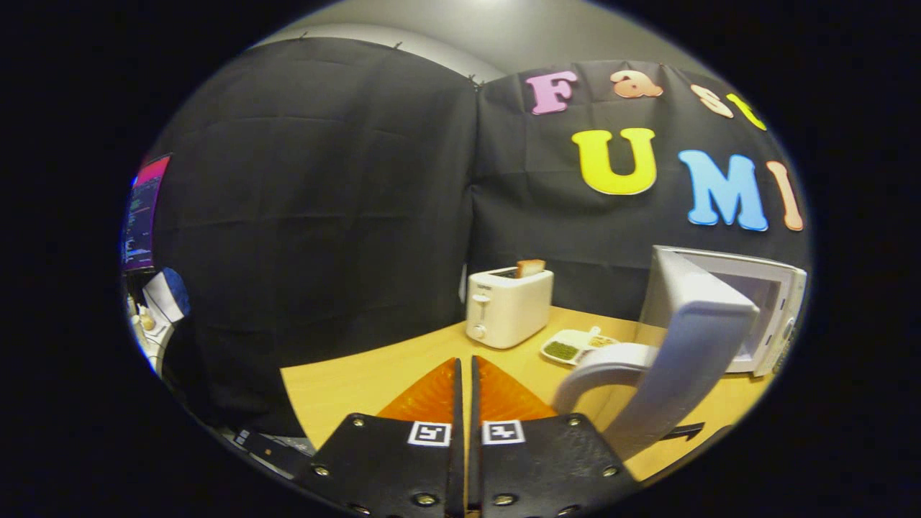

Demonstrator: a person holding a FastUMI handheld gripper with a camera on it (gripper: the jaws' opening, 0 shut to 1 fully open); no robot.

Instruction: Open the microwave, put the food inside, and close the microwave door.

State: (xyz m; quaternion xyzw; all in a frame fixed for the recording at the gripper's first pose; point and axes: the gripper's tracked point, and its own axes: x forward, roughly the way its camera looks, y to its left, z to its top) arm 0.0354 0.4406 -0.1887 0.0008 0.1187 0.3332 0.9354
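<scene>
The white microwave point(770, 316) stands on the wooden table point(345, 381) to the right of my fingers, with its door point(683, 338) swung wide open toward me. The door's curved handle point(597, 370) hangs just right of my right finger. A white tray of food point(575, 347) with green and yellowish portions lies on the table between the toaster and the microwave, beyond my fingers. My gripper point(465, 363) is shut with nothing between its fingers, the tips almost touching above the table.
A white toaster point(508, 306) with a slice of bread point(530, 267) sticking out stands at the back of the table, straight ahead. A lit screen point(144, 212) and a cluttered desk sit far left past the table edge.
</scene>
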